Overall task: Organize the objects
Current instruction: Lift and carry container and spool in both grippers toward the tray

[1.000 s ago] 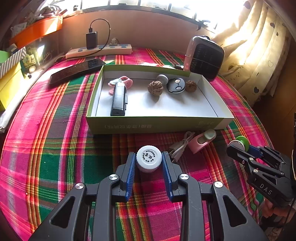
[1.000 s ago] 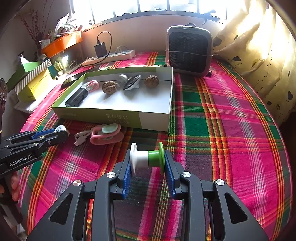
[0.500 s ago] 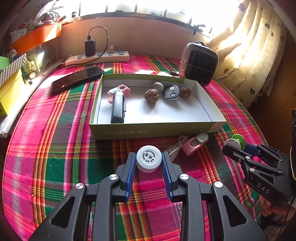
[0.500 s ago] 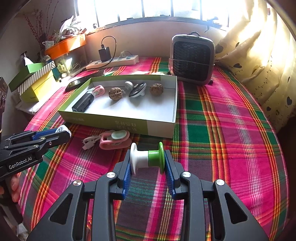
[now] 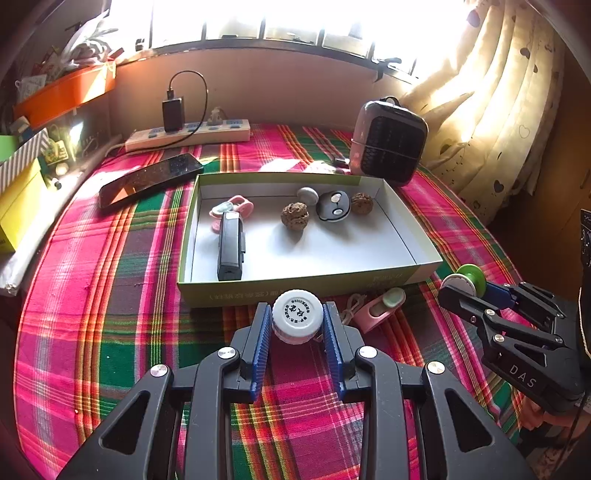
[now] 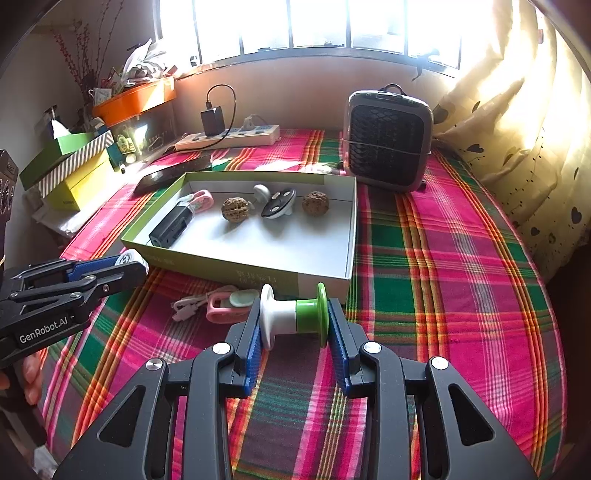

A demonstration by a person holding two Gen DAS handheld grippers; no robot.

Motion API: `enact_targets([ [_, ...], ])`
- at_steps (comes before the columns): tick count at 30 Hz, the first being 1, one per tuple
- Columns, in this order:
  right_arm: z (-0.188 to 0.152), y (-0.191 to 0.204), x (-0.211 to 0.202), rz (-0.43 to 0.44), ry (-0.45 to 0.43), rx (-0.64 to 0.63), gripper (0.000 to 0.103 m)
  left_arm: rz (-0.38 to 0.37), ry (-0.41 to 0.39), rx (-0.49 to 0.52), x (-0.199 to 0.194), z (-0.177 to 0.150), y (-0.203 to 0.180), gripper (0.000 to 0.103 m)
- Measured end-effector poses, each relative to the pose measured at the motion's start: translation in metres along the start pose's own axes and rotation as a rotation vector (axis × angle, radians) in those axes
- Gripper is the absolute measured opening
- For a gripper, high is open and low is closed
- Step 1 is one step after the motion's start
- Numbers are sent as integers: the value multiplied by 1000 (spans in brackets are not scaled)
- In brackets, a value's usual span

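left gripper (image 5: 297,325): pinched white bottle cap (image 5: 297,316) | right gripper (image 6: 293,325): clamped white-green spool (image 6: 293,315) sideways | both near green box (image 5: 306,291), above plaid cloth (image 6: 443,277)

Setting: a lived-in home room. Plaid cloth (image 6: 443,258) covers the worktop under a barred window (image 6: 295,26); heart-print curtain (image 6: 535,110) at right. Power strip (image 6: 229,138) with charger, small heater (image 6: 388,140), stacked boxes (image 6: 70,162) and clutter at upper left.
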State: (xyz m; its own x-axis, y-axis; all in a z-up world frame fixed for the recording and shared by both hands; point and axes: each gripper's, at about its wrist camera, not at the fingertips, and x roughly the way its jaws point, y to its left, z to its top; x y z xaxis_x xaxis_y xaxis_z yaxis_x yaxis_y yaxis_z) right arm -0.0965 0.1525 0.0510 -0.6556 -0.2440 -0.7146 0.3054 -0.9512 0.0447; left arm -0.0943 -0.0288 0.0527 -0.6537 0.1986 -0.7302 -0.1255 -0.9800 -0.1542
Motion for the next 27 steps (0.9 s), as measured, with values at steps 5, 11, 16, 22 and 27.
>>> enact_targets([
  [5, 6, 1, 1, -2, -5, -10, 33, 0, -10, 12, 1, 8, -1, 26],
  [11, 19, 1, 4, -3, -19, -21, 33, 4, -25, 21, 3, 17, -1, 26],
  [16, 29, 0, 7, -4, -29, -27, 34, 3, -29, 24, 5, 24, 0, 26],
  [22, 43, 1, 12, 1, -41, -46, 33, 2, -30, 31, 10, 32, 1, 26],
  [27, 61, 0, 18, -5, -55, -66, 33, -5, -25, 14, 16, 39, 7, 26],
])
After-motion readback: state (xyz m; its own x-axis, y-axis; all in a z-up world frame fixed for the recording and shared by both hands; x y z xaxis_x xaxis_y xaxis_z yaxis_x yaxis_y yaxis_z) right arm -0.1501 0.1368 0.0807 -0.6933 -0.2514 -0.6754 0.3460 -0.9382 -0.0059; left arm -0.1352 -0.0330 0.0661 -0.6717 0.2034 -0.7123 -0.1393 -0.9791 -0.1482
